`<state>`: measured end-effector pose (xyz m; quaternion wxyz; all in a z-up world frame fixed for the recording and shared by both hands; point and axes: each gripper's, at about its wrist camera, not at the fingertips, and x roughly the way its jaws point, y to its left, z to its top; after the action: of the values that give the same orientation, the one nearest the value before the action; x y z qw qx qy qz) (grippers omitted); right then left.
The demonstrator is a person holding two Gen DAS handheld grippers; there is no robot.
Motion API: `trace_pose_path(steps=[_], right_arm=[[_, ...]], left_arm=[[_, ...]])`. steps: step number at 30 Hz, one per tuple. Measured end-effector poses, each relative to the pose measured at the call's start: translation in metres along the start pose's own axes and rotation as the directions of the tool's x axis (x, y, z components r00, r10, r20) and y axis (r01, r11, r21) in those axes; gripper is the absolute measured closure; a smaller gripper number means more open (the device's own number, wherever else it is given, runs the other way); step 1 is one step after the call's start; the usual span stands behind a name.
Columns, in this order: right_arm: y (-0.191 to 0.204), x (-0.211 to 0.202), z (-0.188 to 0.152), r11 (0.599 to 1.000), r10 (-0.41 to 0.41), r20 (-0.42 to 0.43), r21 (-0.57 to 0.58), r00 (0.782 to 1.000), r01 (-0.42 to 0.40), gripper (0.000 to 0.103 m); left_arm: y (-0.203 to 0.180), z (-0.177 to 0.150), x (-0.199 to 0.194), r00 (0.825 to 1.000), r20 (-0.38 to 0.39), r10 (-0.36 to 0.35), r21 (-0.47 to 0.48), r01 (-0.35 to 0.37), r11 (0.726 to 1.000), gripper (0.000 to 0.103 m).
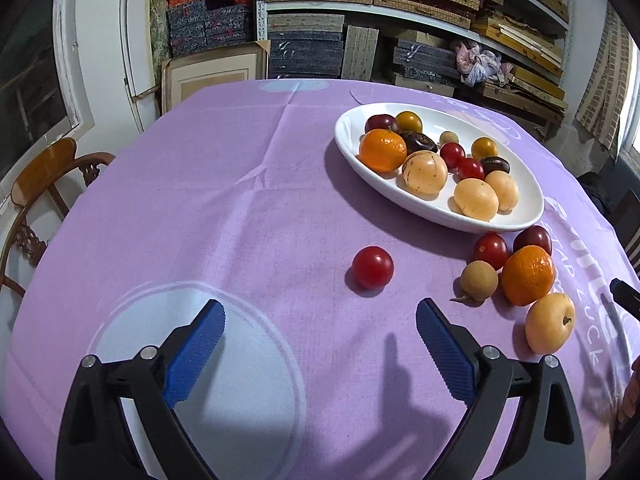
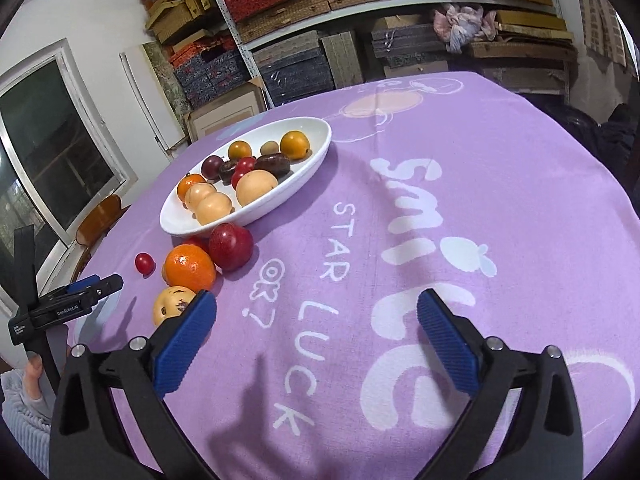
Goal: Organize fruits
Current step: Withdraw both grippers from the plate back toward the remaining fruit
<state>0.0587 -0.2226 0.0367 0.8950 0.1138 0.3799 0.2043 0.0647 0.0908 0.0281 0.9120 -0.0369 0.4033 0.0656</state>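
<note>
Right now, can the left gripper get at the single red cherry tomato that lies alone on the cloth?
Probably yes. The left gripper is open and empty, and the cherry tomato lies just ahead of it on bare purple cloth, apart from the other loose fruit and the white dish. Nothing stands between them.

Cloth on your table [image 1: 240,200]: lilac, white lettering, pale circle print.
Oval dish [image 1: 352,148]: plain white.
Lone round tomato [image 1: 373,267], at your left gripper's twelve o'clock: glossy red.
Your gripper pads [image 1: 444,350]: textured blue, black arms.
</note>
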Motion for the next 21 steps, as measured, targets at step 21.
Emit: trace_pose_path(steps=[21], right_arm=[[0.070, 0.061, 0.044, 0.965, -0.099, -0.116, -0.254, 0.988, 0.067, 0.004]], left_arm=[[0.004, 0.007, 0.034, 0.996, -0.088, -0.004, -0.084, -0.004, 0.996, 0.003]])
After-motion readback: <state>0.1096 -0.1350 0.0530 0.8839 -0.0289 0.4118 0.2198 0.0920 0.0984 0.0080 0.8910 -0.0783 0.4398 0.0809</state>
